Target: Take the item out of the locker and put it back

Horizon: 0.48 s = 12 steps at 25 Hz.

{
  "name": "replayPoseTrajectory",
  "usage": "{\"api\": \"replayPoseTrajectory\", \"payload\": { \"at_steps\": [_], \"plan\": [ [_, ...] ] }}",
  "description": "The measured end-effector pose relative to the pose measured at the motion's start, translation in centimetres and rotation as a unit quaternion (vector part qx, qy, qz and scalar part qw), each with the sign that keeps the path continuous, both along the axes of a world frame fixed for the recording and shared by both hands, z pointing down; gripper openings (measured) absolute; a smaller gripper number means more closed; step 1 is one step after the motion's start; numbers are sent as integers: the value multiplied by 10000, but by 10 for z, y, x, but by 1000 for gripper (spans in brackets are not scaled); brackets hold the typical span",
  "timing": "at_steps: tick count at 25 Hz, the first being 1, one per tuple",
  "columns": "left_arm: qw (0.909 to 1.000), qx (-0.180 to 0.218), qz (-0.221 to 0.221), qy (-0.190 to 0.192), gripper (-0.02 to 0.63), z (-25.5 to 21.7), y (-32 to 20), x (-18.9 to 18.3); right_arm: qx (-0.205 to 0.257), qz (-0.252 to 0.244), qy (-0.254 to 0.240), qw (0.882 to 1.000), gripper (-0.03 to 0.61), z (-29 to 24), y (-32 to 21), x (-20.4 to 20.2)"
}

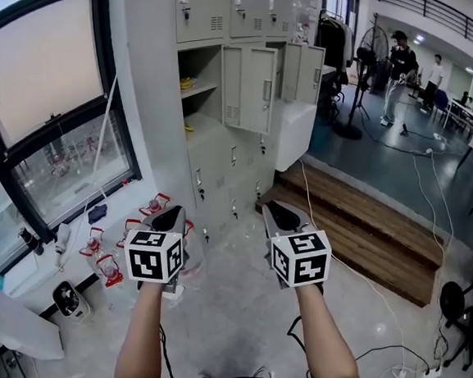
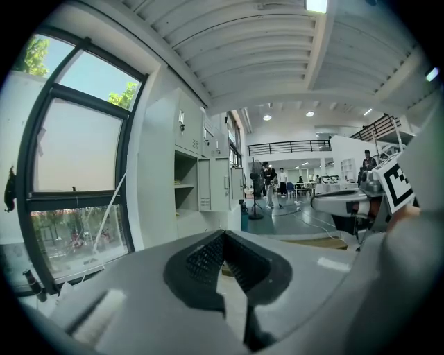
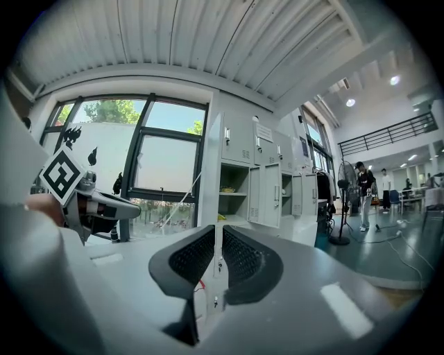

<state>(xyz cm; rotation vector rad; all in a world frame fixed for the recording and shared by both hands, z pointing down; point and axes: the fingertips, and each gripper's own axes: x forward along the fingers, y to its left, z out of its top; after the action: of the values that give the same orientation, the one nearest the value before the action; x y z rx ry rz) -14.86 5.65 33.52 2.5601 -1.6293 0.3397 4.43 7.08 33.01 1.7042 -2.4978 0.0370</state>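
Your left gripper (image 1: 167, 219) is grey plastic with black ribbed pads; its jaws are pinched tip to tip with nothing between. Its marker cube (image 1: 153, 255) shows black-and-white squares, no readable text. Ahead is the grey metal locker (image 1: 218, 169), doors swung open. The yellow item (image 1: 186, 83) lies flat on the upper shelf of the open compartment, long axis along the shelf; its ends are too small to tell. Your right gripper (image 1: 278, 213) has its jaws at a thin slit, empty. A wooden step (image 1: 364, 230) sits further right.
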Motion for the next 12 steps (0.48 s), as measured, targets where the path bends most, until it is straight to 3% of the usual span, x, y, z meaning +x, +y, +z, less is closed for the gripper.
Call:
{"api": "replayPoseTrajectory", "payload": {
  "at_steps": [12],
  "plan": [
    [10000, -1, 27, 6, 0, 1, 0, 5, 50, -124, -49, 9999, 134, -2, 1, -4]
  ]
}}
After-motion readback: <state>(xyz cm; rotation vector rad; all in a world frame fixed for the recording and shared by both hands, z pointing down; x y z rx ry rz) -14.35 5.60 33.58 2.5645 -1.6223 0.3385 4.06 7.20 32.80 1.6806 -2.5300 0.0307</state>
